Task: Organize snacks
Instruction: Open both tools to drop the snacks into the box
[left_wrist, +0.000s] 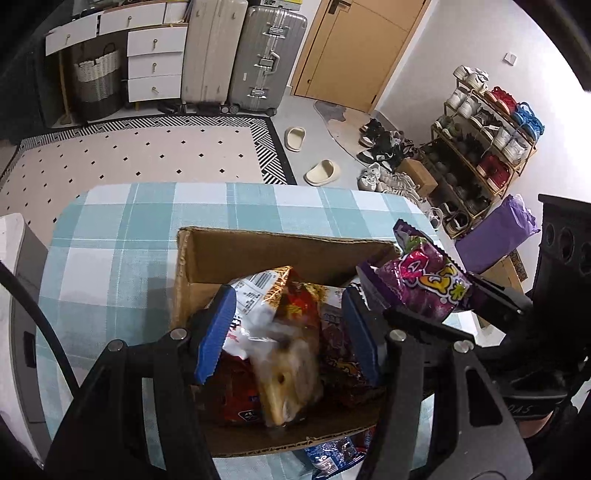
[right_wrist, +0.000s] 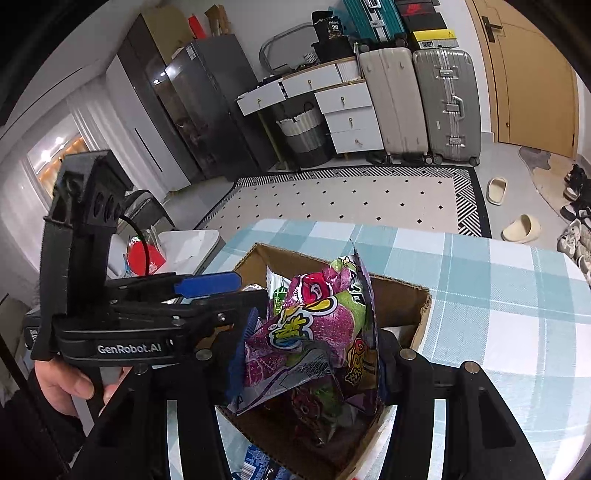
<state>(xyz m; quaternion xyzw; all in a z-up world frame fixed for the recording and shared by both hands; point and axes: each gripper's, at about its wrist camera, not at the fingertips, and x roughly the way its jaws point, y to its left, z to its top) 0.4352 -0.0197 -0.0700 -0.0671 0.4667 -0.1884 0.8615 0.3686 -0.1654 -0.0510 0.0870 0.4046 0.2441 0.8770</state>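
Snacks sit bunched in the open brown cardboard box (left_wrist: 258, 251) on our blue-and-white checked bench (left_wrist: 122, 236). Above the box, our left tongs (left_wrist: 288, 332) clamp a crinkled red-and-orange snack bag with a white label (left_wrist: 291, 325) between blue pads. Beside them, over the box's right end, our right tongs (right_wrist: 314, 354) hold a purple-and-green glossy snack bag (right_wrist: 317, 332), though we cannot tell how firmly the pads press it. A blue packet (left_wrist: 332, 454) lies on the bench just outside the box's near wall.
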